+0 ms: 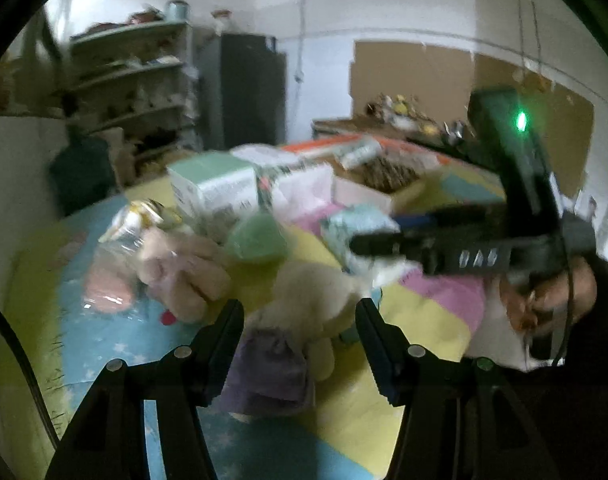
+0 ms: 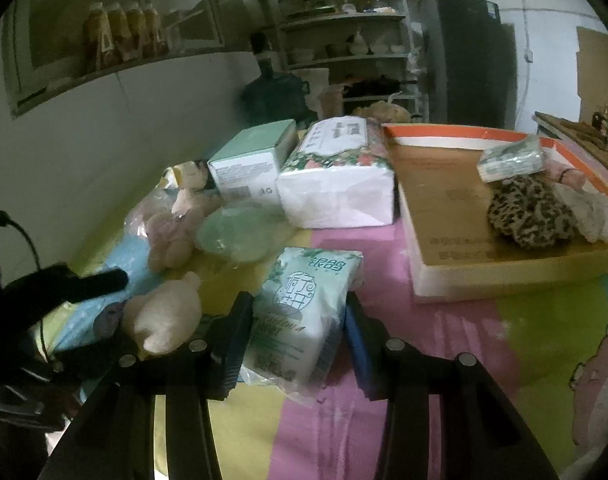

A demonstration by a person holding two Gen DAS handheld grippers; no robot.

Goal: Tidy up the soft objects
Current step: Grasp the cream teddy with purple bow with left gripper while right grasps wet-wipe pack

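Observation:
My left gripper point(image 1: 300, 316) is open, its jaws on either side of a cream plush toy with a purple cloth part point(image 1: 304, 304) that lies on the colourful mat; it also shows in the right wrist view point(image 2: 164, 316). My right gripper point(image 2: 296, 312) has its jaws around a pale green tissue pack point(image 2: 300, 320); whether they press it I cannot tell. A pink plush point(image 2: 172, 232) and a green soft pad point(image 2: 240, 232) lie further left. The cardboard tray point(image 2: 444, 208) holds a leopard-print soft item point(image 2: 532, 212) and a small tissue pack point(image 2: 512, 158).
A large white tissue pack point(image 2: 340, 176) and a green box point(image 2: 252, 164) stand behind the toys. A bagged pink item point(image 1: 108, 288) lies at the mat's left. A wall runs along the left, with shelves point(image 2: 344, 32) and a dark fridge point(image 2: 468, 60) behind.

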